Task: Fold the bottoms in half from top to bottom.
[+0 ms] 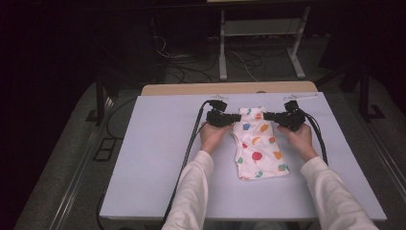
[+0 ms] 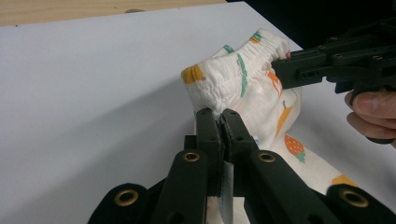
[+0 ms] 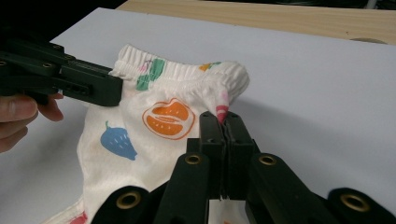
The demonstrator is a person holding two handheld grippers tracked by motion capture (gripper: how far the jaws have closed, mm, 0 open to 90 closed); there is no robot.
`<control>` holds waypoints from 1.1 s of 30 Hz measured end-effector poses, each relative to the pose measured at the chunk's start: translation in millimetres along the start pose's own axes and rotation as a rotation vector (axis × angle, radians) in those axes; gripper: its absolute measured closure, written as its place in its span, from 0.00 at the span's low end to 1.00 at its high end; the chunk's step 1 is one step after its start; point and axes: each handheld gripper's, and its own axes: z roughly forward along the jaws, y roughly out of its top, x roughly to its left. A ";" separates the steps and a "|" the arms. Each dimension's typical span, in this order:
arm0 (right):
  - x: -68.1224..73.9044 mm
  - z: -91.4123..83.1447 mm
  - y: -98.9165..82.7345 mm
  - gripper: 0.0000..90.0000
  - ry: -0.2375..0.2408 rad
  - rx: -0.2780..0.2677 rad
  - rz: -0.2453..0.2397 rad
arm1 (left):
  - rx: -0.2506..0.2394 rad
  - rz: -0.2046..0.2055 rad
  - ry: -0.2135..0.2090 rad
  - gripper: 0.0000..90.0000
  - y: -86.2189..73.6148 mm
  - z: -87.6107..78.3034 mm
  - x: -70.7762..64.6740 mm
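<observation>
Jaws of the left gripper are pressed together on the elastic waistband of the small white shorts, at one corner of it. In the left gripper view a fold of the cloth is pinched between the two black jaws, and the fabric rises from them in a soft bulge. The right gripper is closed in the same way on the opposite corner of the waistband; a bit of white and pink cloth sits between its jaws.

In the high view, the left gripper and the right gripper point toward each other, with the waistband stretched between them. The shorts are printed with coloured fruit: orange slices, a blue strawberry, red and green shapes. Their lower part lies flat on the white board, near its middle, and reaches toward the person. Behind the board a strip of the wooden table is visible. Black cables run from the grippers along the white sleeves.
</observation>
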 end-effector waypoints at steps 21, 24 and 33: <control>9.0 -22.5 -8.2 0.97 0.053 -0.008 0.021 | -0.028 0.027 -0.048 0.97 -8.9 -15.5 -15.1; 10.3 -26.1 -10.1 0.97 0.056 -0.008 0.020 | -0.031 0.032 -0.054 0.97 -11.6 -16.6 -18.2; 14.5 -36.7 -17.3 0.97 0.070 -0.011 0.015 | -0.035 0.048 -0.066 0.97 -15.4 -22.4 -26.5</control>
